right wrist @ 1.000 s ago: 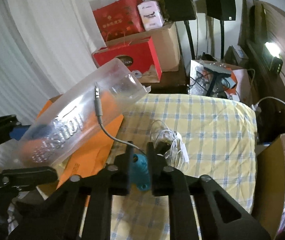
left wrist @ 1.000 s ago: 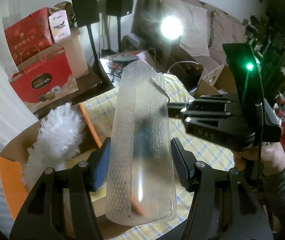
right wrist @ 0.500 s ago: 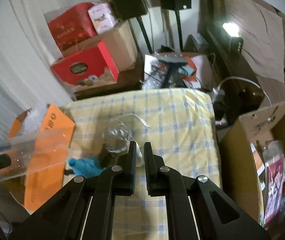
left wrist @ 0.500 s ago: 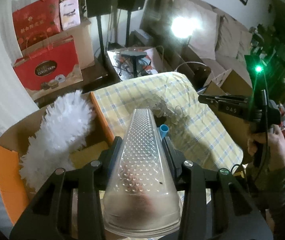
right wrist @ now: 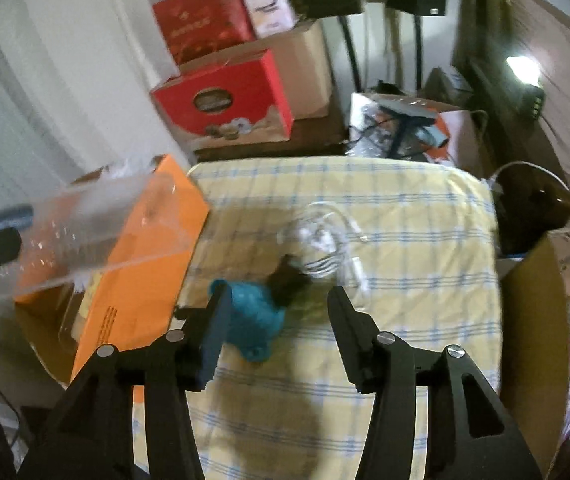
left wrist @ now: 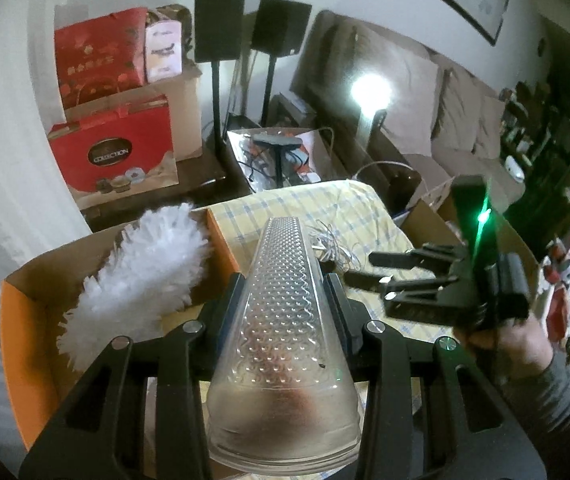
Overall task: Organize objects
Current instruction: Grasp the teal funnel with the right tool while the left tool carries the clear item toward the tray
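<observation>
The left gripper (left wrist: 289, 300), black and two-fingered, reaches toward twelve o'clock, its fingers clamped on both sides of a clear, textured plastic container (left wrist: 287, 344). The right gripper (right wrist: 281, 328) stands with its jaws spread wide and nothing between them, fingers aimed at twelve o'clock. In the left wrist view it sits at three o'clock, held in the person's right hand (left wrist: 513, 340), pointing toward nine o'clock.

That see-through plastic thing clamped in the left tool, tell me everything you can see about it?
The clear plastic case is long, transparent and stiff-looking, with a bumpy wave texture on its upper face and a rounded near end. The left gripper has its jaws shut on its sides, holding it pointing forward above the edge of the orange cardboard box. The right-wrist view shows only the jaws touching it.
</observation>
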A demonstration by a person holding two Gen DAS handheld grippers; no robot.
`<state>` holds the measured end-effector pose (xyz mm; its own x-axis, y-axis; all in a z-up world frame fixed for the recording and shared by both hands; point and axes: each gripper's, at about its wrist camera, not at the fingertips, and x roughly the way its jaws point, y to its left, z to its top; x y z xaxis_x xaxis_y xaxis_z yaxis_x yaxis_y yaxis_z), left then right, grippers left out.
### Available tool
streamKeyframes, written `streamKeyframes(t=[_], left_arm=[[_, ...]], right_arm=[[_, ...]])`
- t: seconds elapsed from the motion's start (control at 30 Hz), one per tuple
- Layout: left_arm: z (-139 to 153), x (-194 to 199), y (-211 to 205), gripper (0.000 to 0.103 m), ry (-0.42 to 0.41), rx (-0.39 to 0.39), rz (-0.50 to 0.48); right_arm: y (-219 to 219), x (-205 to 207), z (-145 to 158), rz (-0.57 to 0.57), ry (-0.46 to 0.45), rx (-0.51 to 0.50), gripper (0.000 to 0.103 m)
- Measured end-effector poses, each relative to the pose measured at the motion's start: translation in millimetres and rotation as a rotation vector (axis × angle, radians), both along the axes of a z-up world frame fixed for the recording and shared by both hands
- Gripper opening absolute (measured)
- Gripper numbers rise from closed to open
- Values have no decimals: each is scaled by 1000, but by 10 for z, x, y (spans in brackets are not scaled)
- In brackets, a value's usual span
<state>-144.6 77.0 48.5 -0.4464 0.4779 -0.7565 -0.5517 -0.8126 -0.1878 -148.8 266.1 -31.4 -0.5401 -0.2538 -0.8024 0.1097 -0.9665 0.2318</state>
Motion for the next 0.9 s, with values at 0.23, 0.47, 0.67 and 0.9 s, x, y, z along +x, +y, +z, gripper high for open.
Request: streamKeyframes(t=[0.23, 0.47, 0.67, 0.9], left_arm=[[7, -36, -193, 37, -10, 47, 35], [59, 4, -320, 37, -5, 81, 60], [146, 22, -565, 37, 7, 126, 90], [143, 46, -1036, 37, 4, 153, 178]], right_arm=[[-260, -79, -139, 36, -12, 13, 52], [-425, -196, -284, 66, -30, 50, 23], [-395, -158, -128, 52, 17, 43, 16], [-330, -76, 174, 42, 59, 28, 16]])
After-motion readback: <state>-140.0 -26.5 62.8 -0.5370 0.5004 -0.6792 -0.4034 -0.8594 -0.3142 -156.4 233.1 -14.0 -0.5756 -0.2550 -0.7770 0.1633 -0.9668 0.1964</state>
